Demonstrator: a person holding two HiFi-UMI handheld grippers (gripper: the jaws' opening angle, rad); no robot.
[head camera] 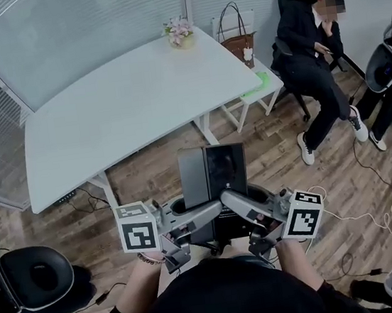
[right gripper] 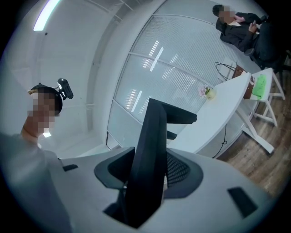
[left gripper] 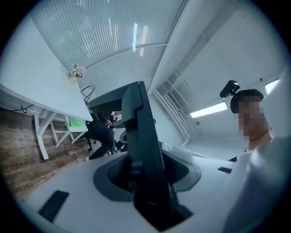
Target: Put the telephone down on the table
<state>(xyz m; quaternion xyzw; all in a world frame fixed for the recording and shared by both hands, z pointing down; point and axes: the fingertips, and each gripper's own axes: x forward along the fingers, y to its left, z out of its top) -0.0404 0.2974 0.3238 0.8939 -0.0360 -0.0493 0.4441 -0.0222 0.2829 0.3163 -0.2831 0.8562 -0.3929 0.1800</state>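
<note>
The telephone (head camera: pixel 213 175), a dark flat device showing two panels side by side, is held up in the air over the wooden floor (head camera: pixel 269 171), short of the near edge of the white desk (head camera: pixel 125 104) and not touching it. The left hand-held gripper (head camera: pixel 202 214) and the right hand-held gripper (head camera: pixel 232 203) each clamp its lower part from their own side; both gripper views show the dark slab standing edge-on between jaws that are closed against it. The desk's top lies broad and bare ahead of the telephone, with only a small pot of pink flowers (head camera: pixel 179 31) at its far edge. Beyond the desk's right corner stands a white stool (head camera: pixel 256 94) carrying a brown handbag (head camera: pixel 238 41), and a seated person (head camera: pixel 311 51) in dark clothes is farther right. A black office chair (head camera: pixel 33 277) stands to the left, near the person's arm. The marker cubes (head camera: pixel 136 226) bear black-and-white square patterns; a pale mark on the telephone's glossy right panel is too small to read.
</note>
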